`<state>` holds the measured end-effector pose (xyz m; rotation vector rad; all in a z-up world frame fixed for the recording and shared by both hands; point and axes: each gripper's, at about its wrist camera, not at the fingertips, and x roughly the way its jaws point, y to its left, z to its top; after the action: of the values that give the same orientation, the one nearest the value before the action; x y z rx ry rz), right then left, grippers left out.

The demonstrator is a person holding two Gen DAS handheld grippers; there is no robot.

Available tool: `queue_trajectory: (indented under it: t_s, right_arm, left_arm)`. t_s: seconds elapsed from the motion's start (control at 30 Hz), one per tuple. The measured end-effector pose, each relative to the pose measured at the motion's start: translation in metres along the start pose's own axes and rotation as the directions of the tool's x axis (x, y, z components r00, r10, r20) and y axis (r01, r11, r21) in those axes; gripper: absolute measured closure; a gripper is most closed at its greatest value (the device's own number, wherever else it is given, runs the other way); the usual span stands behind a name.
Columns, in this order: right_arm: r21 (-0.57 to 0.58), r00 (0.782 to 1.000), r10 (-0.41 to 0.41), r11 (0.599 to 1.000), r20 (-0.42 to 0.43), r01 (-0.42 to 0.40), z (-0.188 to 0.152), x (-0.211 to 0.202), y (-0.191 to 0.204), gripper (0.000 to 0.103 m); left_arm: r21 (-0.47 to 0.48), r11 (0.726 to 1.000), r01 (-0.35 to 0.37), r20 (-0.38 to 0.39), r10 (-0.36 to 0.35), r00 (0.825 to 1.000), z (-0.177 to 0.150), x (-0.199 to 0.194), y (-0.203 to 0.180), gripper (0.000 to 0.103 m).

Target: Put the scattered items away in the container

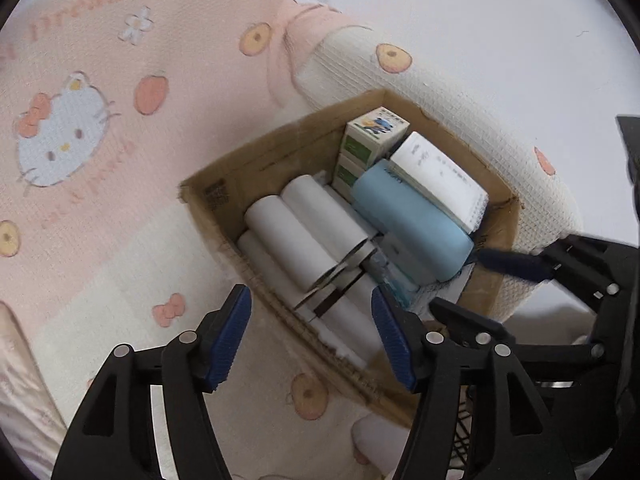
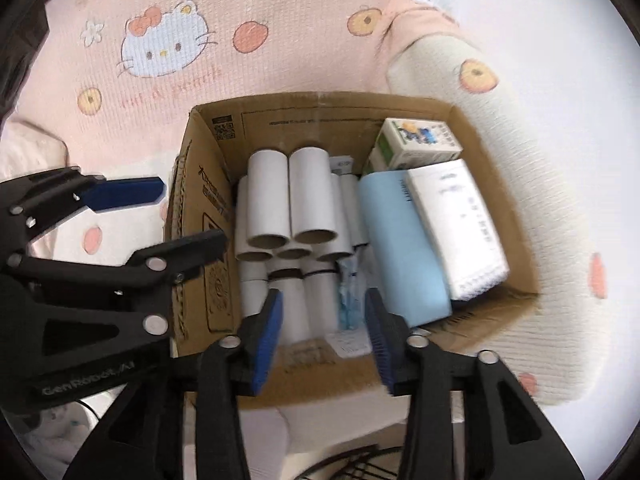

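Both claws hang over the box, tipped steeply down, and neither has hold of anything. The left claw (image 1: pixel 311 334) stands wide open, its blue pads well apart, with only the near wall of the box (image 1: pixel 280 312) and the ends of some tubes showing in the gap between them. The right claw (image 2: pixel 324 338) is partly open, its pads apart and bare; between them I see the lower tubes and a crumpled blue-and-clear wrapper (image 2: pixel 347 296) lying in the box bottom.

Just beyond the right claw's tips sit the tubes (image 2: pixel 288 200), white cardboard rolls stacked in a pile with their open ends facing the claw, filling the side of the box toward the left claw. Beside them, on the side away from the left claw, lies a pale blue case (image 2: pixel 396 240), and hard against that a white packet (image 2: pixel 460 224) with small print. Farther in, at the far corner, a small carton (image 2: pixel 416 140) with green sides and a cartoon picture stands atop the pile.

The box (image 2: pixel 320 110) is brown card, open-topped, with a printed code on its far inner wall. It rests on a bed, on a pink blanket (image 2: pixel 280 60) printed with cat faces, bows and fruit. A cream waffle-knit throw (image 2: pixel 540 184) curls around the box's outer side, and past that is plain white.
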<state>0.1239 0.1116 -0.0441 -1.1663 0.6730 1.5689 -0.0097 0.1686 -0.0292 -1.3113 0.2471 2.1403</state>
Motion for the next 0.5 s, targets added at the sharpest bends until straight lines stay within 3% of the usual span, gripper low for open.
queue_trajectory:
  t_s: [0.13, 0.3, 0.5]
  right_arm:
    - [-0.034, 1.000, -0.022, 0.999, 0.014, 0.023, -0.005, -0.009, 0.009, 0.046]
    - [-0.059, 0.997, -0.074, 0.995, 0.017, 0.075, -0.007, -0.021, 0.015, 0.039]
    - [-0.091, 0.993, -0.112, 0.989, 0.035, 0.115, -0.007, -0.030, 0.017, 0.033]
  left_arm:
    - [-0.039, 0.999, -0.002, 0.006, 0.002, 1.000, -0.014, -0.013, 0.010, 0.036]
    - [-0.019, 0.999, -0.038, 0.025, 0.038, 0.999, -0.027, -0.027, 0.012, 0.034]
    - [-0.030, 0.999, -0.020, 0.032, 0.021, 0.999, -0.029, -0.032, 0.014, 0.028]
